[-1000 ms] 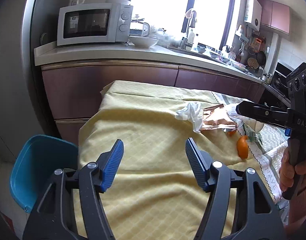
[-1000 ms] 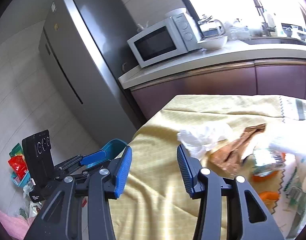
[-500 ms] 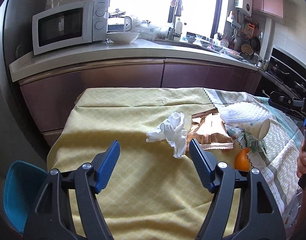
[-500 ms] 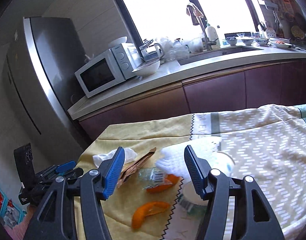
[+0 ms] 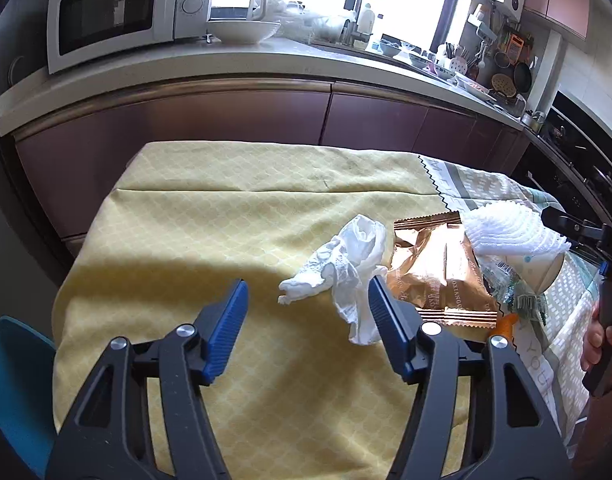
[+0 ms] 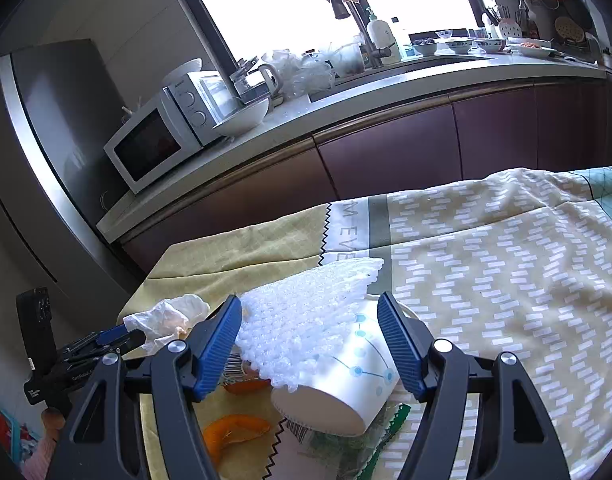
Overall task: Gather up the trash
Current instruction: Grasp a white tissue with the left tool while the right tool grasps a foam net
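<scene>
both grippers are over the heap of trash on the cloth-covered table [image 5: 210, 224], and neither grips anything yet. the left gripper [image 5: 307, 310] has just been narrowing its jaws; they stand apart and empty, with the crumpled white tissue [image 5: 345, 268] just ahead of the tips, its tail lying against the inner side of the right-hand finger. beyond that finger lies the copper foil wrapper [image 5: 433, 272]. to take the tissue cleanly, shift the tips a little toward that side so the bunched middle sits between the pads, then press down into the cloth before closing, keeping clear of the wrapper.

the right gripper [image 6: 309, 340] has just been widening; its fingers straddle the tipped paper cup [image 6: 345, 384] and the white foam net [image 6: 306, 320] draped over it, pads not pressing. orange peel [image 6: 234, 428] lies below the left-hand finger. close on the cup gently: it will likely crush.
</scene>
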A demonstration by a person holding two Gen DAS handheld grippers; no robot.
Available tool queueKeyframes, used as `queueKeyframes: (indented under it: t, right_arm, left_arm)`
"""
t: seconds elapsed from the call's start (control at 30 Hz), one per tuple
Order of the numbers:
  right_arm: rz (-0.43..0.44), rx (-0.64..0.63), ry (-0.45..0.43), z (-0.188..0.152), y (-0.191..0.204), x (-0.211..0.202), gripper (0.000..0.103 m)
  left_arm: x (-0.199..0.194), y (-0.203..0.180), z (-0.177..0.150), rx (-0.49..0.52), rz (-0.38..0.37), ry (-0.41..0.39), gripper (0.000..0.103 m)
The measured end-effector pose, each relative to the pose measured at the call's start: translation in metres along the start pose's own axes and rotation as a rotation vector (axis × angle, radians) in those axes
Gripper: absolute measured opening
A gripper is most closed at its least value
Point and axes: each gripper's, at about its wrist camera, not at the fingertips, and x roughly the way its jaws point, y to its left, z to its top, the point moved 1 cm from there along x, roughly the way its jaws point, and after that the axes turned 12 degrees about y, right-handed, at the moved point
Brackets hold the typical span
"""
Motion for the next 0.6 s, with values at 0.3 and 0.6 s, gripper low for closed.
queueKeyframes:
  t: [0.3,0.6]
  right_arm:
    - [0.023,-0.013,0.03,0.0,0.001,0.004,0.04]
    - [0.054,-0.043,0.021,-0.003,0.011,-0.002,0.014]
  left_arm:
    - [0.011,-0.008,-0.007,0.002,-0.041,0.032,0.013]
    - [-0.013,-0.003,-0.018,0.002,-0.038,-0.022,0.005]
